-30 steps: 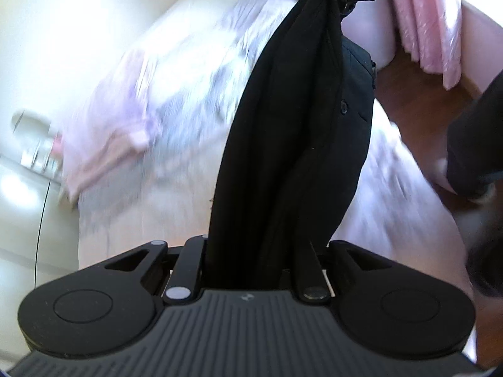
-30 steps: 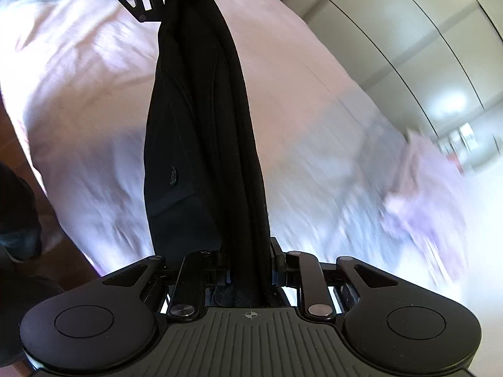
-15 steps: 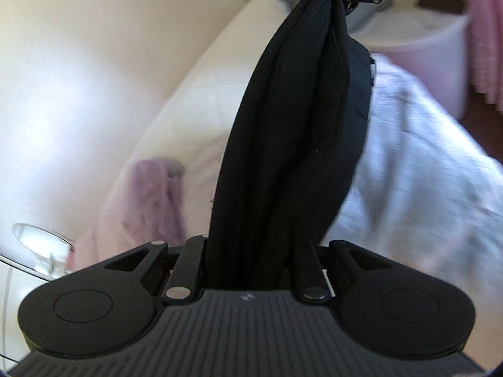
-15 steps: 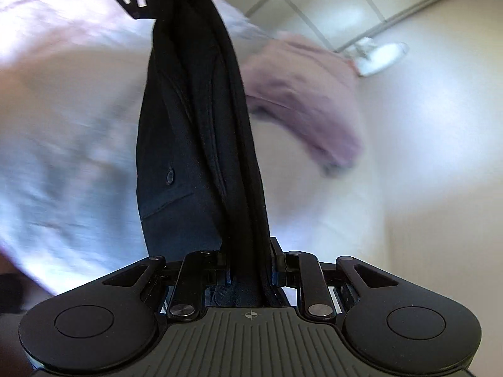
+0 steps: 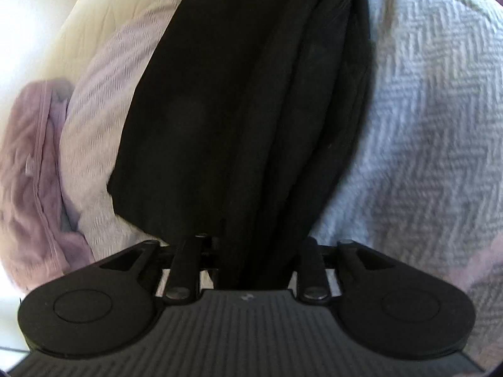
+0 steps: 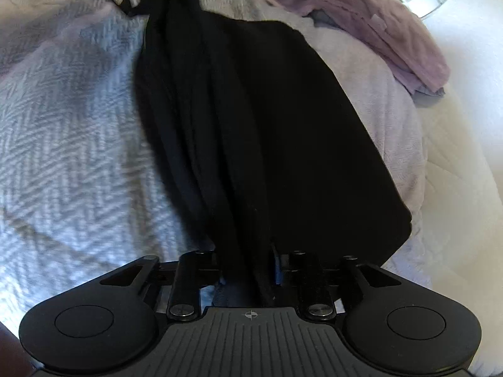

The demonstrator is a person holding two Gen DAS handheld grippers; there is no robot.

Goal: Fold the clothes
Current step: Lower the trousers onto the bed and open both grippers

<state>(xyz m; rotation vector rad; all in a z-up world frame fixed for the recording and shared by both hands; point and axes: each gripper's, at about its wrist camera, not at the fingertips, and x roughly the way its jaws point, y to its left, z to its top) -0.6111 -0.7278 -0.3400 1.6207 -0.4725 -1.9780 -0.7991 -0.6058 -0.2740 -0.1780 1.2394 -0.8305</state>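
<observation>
Between the two grippers, a black fabric garment (image 5: 239, 110) is stretched as a bunched band, with a broad flap spread down onto the pale herringbone-weave bedspread (image 5: 433, 100) of the bed. One end of the garment is clamped in the closed jaws of the left gripper (image 5: 254, 251), the other in the closed jaws of the right gripper (image 6: 248, 260). At the top of the right wrist view, the left gripper is seen at the far end of the cloth. A crumpled mauve garment (image 6: 371, 22) is seen lying on the bedspread beyond the black flap, apart from it.
</observation>
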